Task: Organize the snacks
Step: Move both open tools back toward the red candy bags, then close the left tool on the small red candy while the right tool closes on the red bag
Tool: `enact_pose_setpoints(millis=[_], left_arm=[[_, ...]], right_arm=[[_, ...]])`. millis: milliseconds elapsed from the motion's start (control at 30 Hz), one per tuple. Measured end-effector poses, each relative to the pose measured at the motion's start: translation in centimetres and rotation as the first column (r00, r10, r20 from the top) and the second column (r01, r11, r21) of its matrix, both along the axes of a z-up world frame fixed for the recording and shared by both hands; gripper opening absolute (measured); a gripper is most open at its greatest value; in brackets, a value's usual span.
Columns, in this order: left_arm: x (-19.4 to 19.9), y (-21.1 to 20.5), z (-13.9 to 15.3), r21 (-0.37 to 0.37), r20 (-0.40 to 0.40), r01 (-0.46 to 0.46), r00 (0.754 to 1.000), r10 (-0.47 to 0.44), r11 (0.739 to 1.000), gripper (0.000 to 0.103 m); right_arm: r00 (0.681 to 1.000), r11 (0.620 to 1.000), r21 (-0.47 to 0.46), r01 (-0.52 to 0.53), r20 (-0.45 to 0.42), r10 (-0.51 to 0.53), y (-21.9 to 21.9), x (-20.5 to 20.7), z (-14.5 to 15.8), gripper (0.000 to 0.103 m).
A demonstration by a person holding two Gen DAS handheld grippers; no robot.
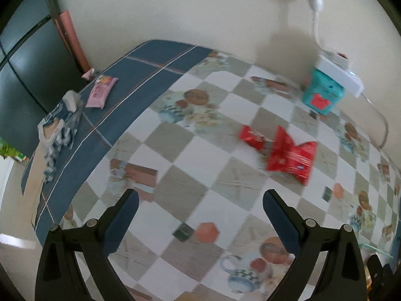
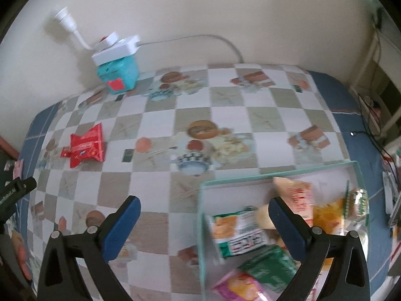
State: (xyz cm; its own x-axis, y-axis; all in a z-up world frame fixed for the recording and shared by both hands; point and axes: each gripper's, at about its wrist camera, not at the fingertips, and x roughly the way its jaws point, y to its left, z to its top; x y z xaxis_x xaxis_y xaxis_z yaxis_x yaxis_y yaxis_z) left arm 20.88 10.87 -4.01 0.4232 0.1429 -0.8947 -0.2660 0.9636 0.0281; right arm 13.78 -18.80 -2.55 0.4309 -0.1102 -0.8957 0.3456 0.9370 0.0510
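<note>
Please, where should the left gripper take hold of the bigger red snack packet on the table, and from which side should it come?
Probably from above, across the narrow pinched waist of the large flat red foil snack packet. It lies flat on the checked tablecloth, so its edges offer little to grip. The open left gripper should avoid the small red packet close beside it.

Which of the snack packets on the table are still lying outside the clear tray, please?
The two red packets near the teal box, lying on the checked cloth; the other snacks lie inside the clear tray.
</note>
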Motion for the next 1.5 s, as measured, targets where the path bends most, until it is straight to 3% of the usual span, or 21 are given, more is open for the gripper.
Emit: enact_pose_setpoints(millis=[367, 467, 767, 967, 1133, 1500], left_arm=[[0.1, 2.9, -1.7, 0.025, -0.017, -0.012, 1.0, 0.013, 1.0, 0.099], [0.2, 3.3, -2.2, -0.015, -0.018, -0.001, 1.0, 0.001, 1.0, 0.099], [1.7, 2.7, -2.7, -0.081, -0.016, 0.092, 0.996, -0.093, 0.993, 0.099], [3.5, 2.2, -2.8, -0.056, -0.028, 0.18, 0.983, -0.182, 0.982, 0.099], [5.2, 2.7, -2.9, -0.092, -0.048, 0.232, 0.97, -0.237, 0.968, 0.099], [9.7, 2.7, -2.5, -0.13, -0.054, 0.276, 0.957, -0.284, 0.952, 0.099]], right_arm=[[0.994, 0.994, 0.006, -0.112, -0.014, 0.112, 6.0, 1.9, -1.5, 0.103], [0.992, 0.992, 0.005, -0.127, -0.022, 0.127, 6.7, 2.3, -2.0, 0.103], [0.991, 0.992, 0.003, -0.126, -0.042, 0.126, 7.1, 3.1, -3.4, 0.103], [0.989, 0.991, 0.001, -0.136, -0.053, 0.136, 7.7, 3.8, -4.1, 0.103], [0.987, 0.988, 0.037, -0.152, -0.049, 0.154, 8.4, 4.8, -4.6, 0.103], [0.985, 0.978, 0.113, -0.175, 0.012, 0.175, 10.7, 11.1, -3.7, 0.103]])
